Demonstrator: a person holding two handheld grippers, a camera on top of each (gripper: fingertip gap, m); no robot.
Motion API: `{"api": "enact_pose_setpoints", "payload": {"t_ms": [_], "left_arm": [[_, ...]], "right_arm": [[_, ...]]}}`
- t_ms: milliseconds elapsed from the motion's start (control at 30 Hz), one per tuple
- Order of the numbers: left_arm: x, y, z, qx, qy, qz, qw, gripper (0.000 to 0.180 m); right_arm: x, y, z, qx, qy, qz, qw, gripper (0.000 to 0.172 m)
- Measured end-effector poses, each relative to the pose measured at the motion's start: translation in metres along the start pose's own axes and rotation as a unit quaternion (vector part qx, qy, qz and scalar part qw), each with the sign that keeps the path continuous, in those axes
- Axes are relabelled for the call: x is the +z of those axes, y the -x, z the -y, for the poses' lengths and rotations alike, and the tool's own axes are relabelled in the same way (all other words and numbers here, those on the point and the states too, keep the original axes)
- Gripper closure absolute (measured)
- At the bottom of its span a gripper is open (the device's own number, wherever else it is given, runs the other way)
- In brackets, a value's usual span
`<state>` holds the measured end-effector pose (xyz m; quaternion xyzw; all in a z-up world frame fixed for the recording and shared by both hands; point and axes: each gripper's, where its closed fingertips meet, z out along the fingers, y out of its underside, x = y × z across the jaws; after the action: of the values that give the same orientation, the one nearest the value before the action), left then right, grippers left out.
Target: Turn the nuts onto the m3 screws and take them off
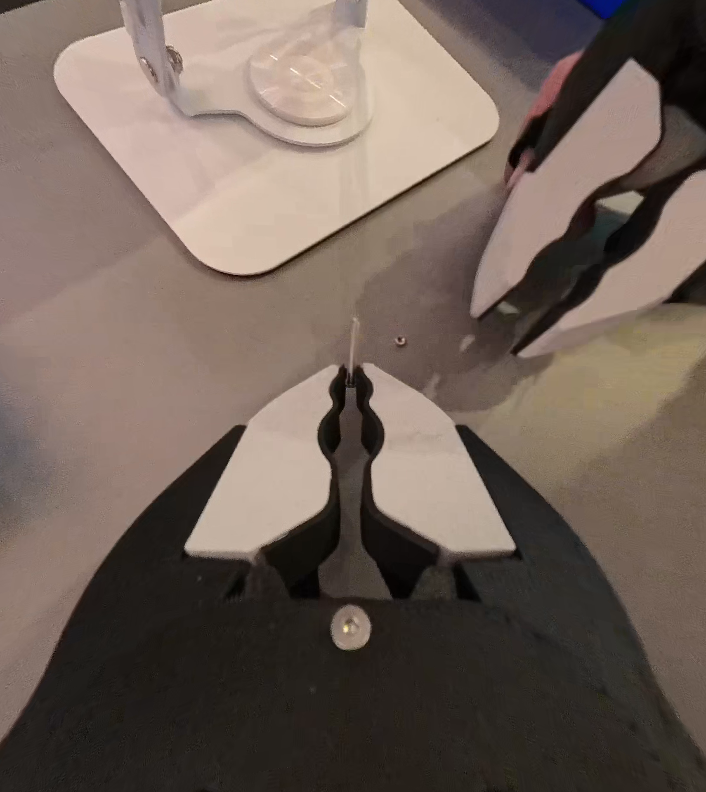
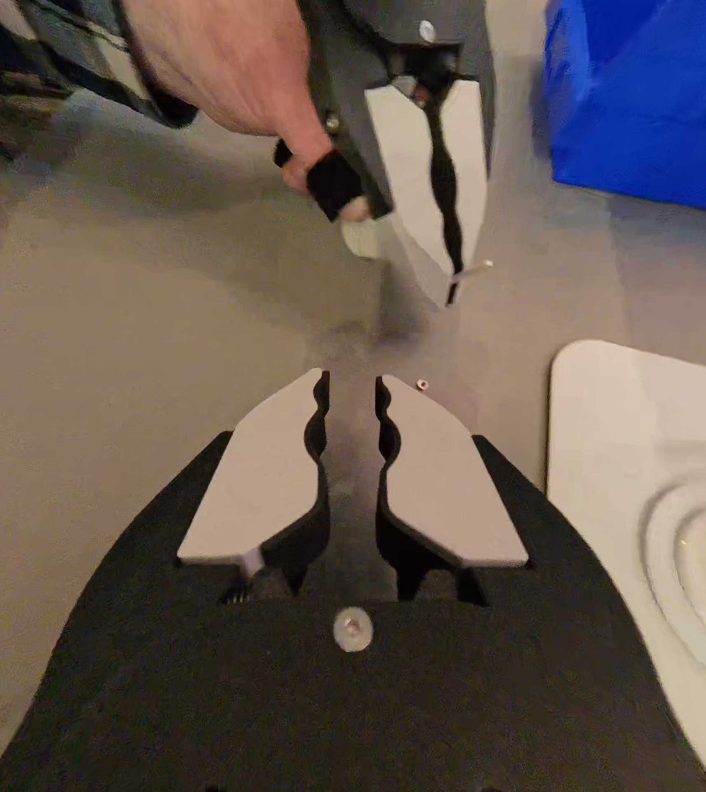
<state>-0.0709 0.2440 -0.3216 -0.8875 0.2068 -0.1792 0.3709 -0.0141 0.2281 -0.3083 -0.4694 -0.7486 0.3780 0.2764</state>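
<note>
My left gripper [image 1: 350,368] is shut on a thin silvery metal pin [image 1: 353,343] that sticks out forward past its fingertips, just above the grey table [image 1: 85,343]. The right wrist view shows the same gripper [image 2: 453,288] with the pin [image 2: 473,271] crosswise at its tips. My right gripper [image 2: 352,379] is open with nothing between its fingers; it hovers low over the table and also shows in the left wrist view [image 1: 497,332]. A small metal nut [image 2: 422,384] lies on the table just right of the right gripper's fingertip, and it shows between the two grippers in the left wrist view [image 1: 399,341].
A white stand with a flat rounded base plate [image 1: 385,141] and a round disc [image 1: 299,90] stands behind the grippers; its plate [image 2: 599,428] is at the right. A blue bin [image 2: 651,98] sits at the back right. A person's hand [image 2: 235,64] holds the left gripper.
</note>
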Motion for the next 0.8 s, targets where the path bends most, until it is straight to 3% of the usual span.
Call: {"api": "enact_pose_setpoints", "payload": {"t_ms": [300,800], "left_arm": [[-0.001,-0.003,-0.015,0.044,0.021,-0.021,0.999,0.177],[-0.002,-0.013,-0.027,0.048,0.042,-0.043,0.997,0.176]], "right_arm": [[0.012,-0.025,-0.022,0.002,0.073,-0.019,0.997,0.150],[0.028,-0.029,-0.019,0.017,0.113,0.000,0.993,0.156]]}}
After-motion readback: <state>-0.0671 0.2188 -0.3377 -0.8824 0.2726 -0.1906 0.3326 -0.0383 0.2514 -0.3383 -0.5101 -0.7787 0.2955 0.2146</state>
